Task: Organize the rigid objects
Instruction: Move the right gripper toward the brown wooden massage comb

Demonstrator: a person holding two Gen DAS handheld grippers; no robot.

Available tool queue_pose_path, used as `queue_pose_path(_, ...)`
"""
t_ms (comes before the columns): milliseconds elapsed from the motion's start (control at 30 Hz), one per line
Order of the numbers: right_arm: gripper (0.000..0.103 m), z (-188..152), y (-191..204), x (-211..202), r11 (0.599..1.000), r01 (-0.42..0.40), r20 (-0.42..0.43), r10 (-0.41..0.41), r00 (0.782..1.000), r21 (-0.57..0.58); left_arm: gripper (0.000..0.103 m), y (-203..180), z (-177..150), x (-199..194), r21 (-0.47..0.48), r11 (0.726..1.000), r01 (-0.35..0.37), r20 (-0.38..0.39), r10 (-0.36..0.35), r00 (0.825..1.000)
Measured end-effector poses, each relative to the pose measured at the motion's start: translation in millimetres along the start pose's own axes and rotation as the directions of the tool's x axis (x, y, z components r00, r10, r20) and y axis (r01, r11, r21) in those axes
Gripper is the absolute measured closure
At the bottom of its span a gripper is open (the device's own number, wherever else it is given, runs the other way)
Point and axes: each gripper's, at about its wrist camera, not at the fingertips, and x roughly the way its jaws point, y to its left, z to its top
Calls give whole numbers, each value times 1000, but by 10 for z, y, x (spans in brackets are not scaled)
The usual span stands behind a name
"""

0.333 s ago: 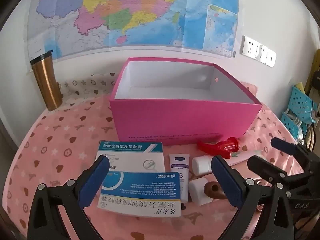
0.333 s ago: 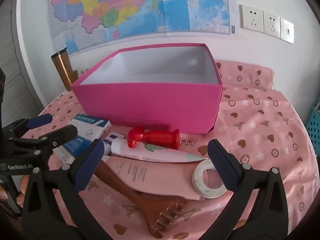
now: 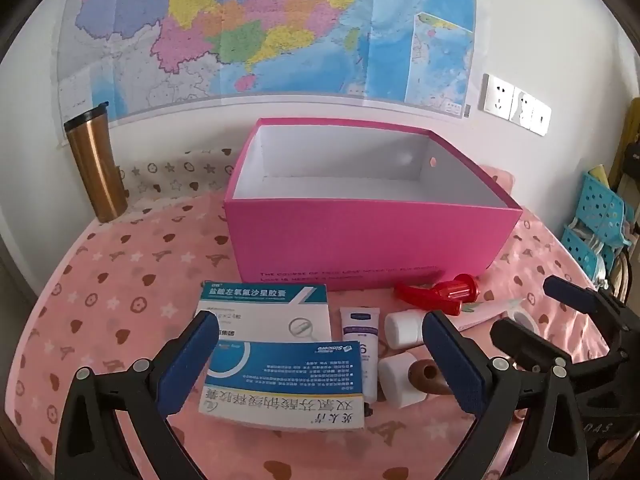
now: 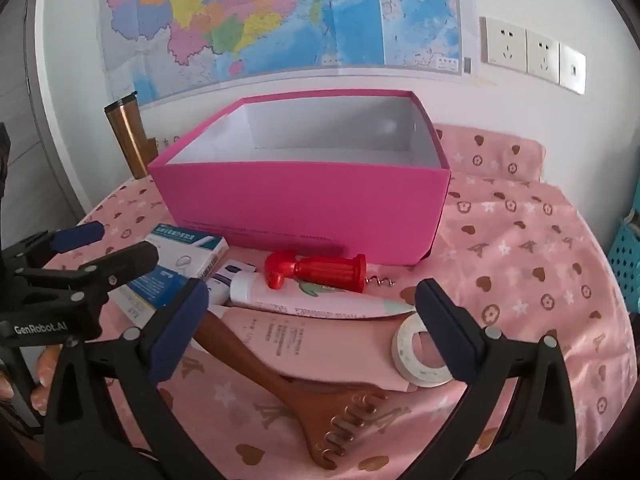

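Note:
An open pink box (image 3: 360, 236) (image 4: 304, 200) stands empty at the back of the table. In front lie two medicine cartons (image 3: 280, 384) (image 3: 266, 308), a white tube (image 3: 360, 344), a red corkscrew (image 4: 316, 270) (image 3: 440, 294), a pink tube (image 4: 320, 300), a wooden comb (image 4: 288, 392) and a tape roll (image 4: 416, 354). My left gripper (image 3: 320, 360) is open above the near carton. My right gripper (image 4: 312, 320) is open above the pink tube and comb, holding nothing.
A copper tumbler (image 3: 96, 164) stands at the back left by the wall. Two white caps (image 3: 400, 376) lie beside the white tube. A blue basket (image 3: 596, 220) hangs off the table's right side. A pink patterned cloth (image 4: 520, 248) covers the table.
Both grippers have stayed almost still; the views match, with only a slight shift.

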Motion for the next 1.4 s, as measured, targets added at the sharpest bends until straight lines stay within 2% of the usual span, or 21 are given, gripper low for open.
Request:
queue_pose_path(200,0,-57,312,-38,999,-32,-4,32,999,29,0,-22,-14,4,8,1000,-2,-1,2,1000)
queue_pose_path(267,0,-101,458,-40,1000,12,-11,-11,1000,23,0,-22,-24,6,8,1000,-1,-1,1,1000)
queue_pose_path(367,0,-108,478,-40,1000,27,-9,-27,1000,8,0,-34,-36,8,9,1000,-1,-2,2,1000)
queue_pose_path(1067,0,-199,439,-36,1000,10,-20,-10,1000,17,0,-59,-83,66,16,1000,15,-13,-15,1000)
queue_pose_path(1267,0,-387,302,-44,999,14,-72,-11,997,41,0,-103,-117,121,43,999,27,-28,-26,999)
queue_pose_path(1400,5,-541,188,-65,998,17,-115,-9,993,68,0,-172,-138,163,70,997,46,-40,-43,998)
